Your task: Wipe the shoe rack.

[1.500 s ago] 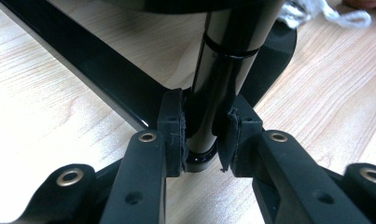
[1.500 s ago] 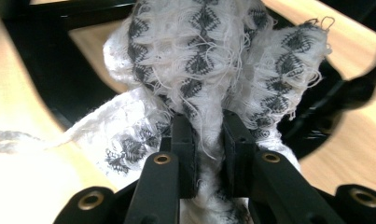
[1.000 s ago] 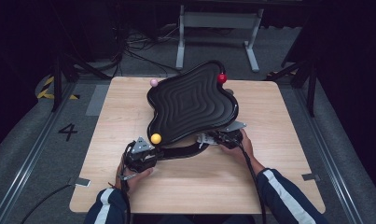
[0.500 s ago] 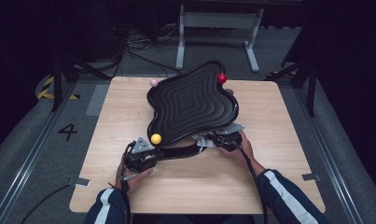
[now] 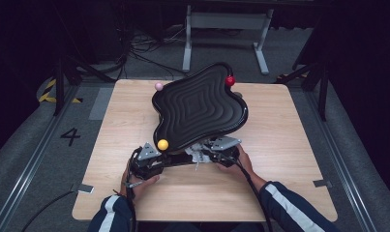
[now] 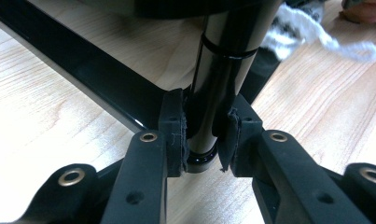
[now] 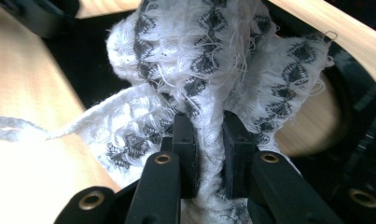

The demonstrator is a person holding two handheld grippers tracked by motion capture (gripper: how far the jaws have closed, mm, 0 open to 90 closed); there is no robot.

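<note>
Wooden counter [image 5: 289,145] bearing a black wavy-edged tray [image 5: 198,108] tilted on its stand, near the front edge. Left claw [image 6: 200,140] pinches the stand's black post [image 6: 223,70]. Right claw [image 7: 209,140] pinches a white, black-patterned cloth [image 7: 209,60] against the stand's base. A yellow ball [image 5: 162,144] sits at the tray's front rim.

High view above the table [image 5: 289,145] facing forward-down, both gripper views very close, perhaps sharing the cloth [image 7: 209,60].

table [image 5: 299,145]: pale wood | on it: black stand base [image 6: 90,86]; white cloth [image 5: 198,155]
</note>
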